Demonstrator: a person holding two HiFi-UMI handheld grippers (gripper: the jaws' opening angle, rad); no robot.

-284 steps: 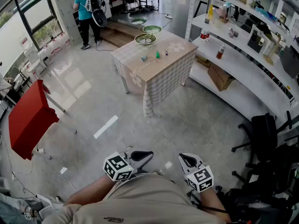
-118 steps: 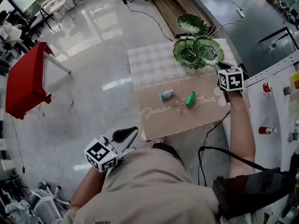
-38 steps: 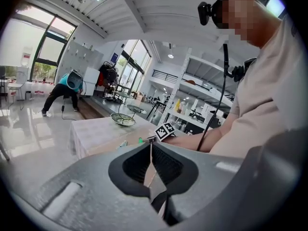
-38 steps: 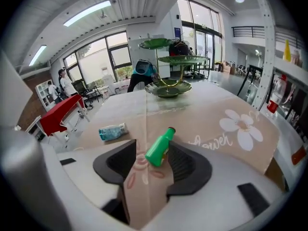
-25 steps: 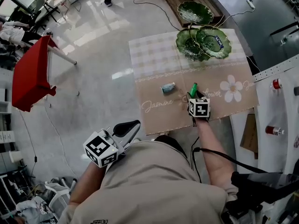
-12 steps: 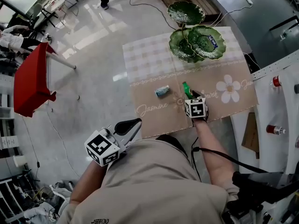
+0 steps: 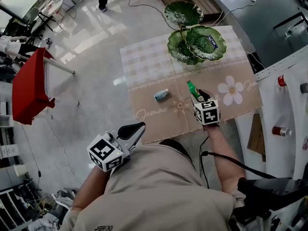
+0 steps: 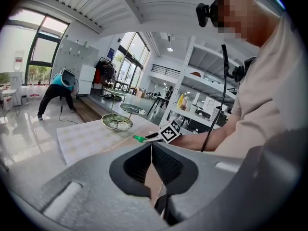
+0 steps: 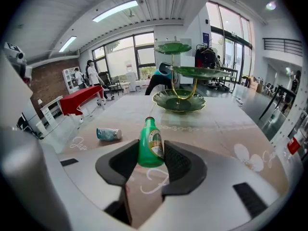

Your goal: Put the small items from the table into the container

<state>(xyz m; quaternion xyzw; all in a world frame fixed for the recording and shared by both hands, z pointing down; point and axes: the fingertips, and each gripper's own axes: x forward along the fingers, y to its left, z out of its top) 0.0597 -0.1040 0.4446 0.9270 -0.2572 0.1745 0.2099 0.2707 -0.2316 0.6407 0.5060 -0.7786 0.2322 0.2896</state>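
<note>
The small green bottle (image 9: 150, 137) sits clear of the table (image 7: 144, 61), on the near side of the tiered green leaf dish stand (image 7: 195, 42). It is clamped between the pads of the right gripper (image 9: 150, 153), whose jaws are closing on its lower body.

The step in hand looks to be the carry to the stand. It would go best with a firm squeeze, enough height to clear the lower dish's rim, and a release only once the base is low over the dish.

The bottle's long axis runs from base at the pads to cap, and the cap leads toward the stand. A pale blue bottle (image 7: 161, 95) lies on its side on the table, nearer than the stand. The left gripper (image 8: 152, 150), jaws together and empty, hangs well short of the stand, by the person's body.
</note>
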